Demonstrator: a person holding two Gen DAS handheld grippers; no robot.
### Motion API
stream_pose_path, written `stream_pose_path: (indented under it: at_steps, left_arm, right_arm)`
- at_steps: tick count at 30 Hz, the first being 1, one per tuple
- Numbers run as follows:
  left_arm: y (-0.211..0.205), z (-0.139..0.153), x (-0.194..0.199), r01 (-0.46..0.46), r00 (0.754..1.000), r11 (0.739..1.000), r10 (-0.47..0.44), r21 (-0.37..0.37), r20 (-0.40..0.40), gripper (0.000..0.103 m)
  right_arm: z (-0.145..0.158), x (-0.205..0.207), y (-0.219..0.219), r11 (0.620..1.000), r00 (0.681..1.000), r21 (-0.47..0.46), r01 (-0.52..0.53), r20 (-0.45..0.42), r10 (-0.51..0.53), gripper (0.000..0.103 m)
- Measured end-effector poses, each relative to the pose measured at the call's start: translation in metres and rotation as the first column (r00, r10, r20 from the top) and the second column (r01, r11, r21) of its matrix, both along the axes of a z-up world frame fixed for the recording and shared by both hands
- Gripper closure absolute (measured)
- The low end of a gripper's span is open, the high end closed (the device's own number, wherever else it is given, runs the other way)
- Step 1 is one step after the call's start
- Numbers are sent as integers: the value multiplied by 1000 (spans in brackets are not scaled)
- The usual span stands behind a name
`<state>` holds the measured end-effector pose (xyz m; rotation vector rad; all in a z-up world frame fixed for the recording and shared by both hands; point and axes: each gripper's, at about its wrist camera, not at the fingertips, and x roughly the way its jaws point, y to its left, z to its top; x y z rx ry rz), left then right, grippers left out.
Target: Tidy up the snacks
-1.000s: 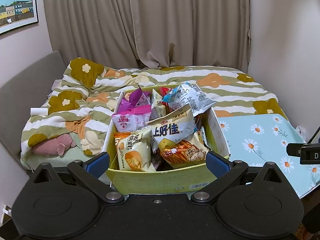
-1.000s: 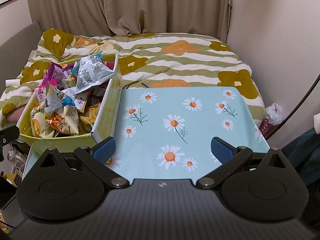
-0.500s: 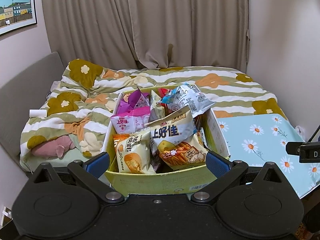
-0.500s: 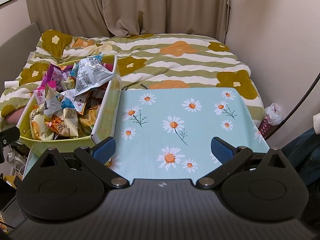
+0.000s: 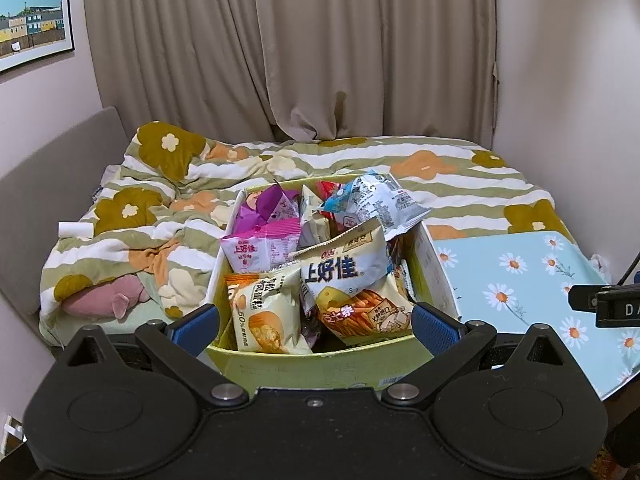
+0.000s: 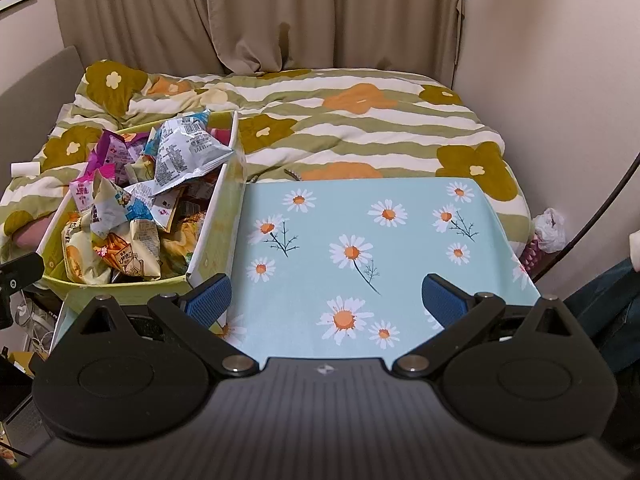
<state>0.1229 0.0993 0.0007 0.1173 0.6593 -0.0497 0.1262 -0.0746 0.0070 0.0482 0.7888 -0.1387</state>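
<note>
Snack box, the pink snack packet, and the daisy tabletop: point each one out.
snack box (image 5: 320,368), left wrist view, near yellow wall.
pink snack packet (image 5: 260,250), left wrist view, printed front.
daisy tabletop (image 6: 400,248), right wrist view, bare blue middle.

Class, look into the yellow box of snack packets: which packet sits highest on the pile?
The silvery blue-and-white packet at the far end of the yellow box. It lies across the top, its printed back showing, above the pink packet and the others.

One yellow-green box, heaped snack bags, exact number unclear; one daisy-print table; two claws.
</note>
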Motion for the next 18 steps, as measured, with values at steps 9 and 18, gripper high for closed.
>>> stream_pose_path:
  at_steps: [9,18]
  left_arm:
    - [0,4,0,2,1000,1000,-1,-9,23,0]
    - [1,2,2,-8,1000,1000,8,-2,17,0]
  right_arm:
    - [2,5,4,1000,1000,6,-10,2,10,0]
    - [0,8,3,1000,1000,8,-10,1,10,0]
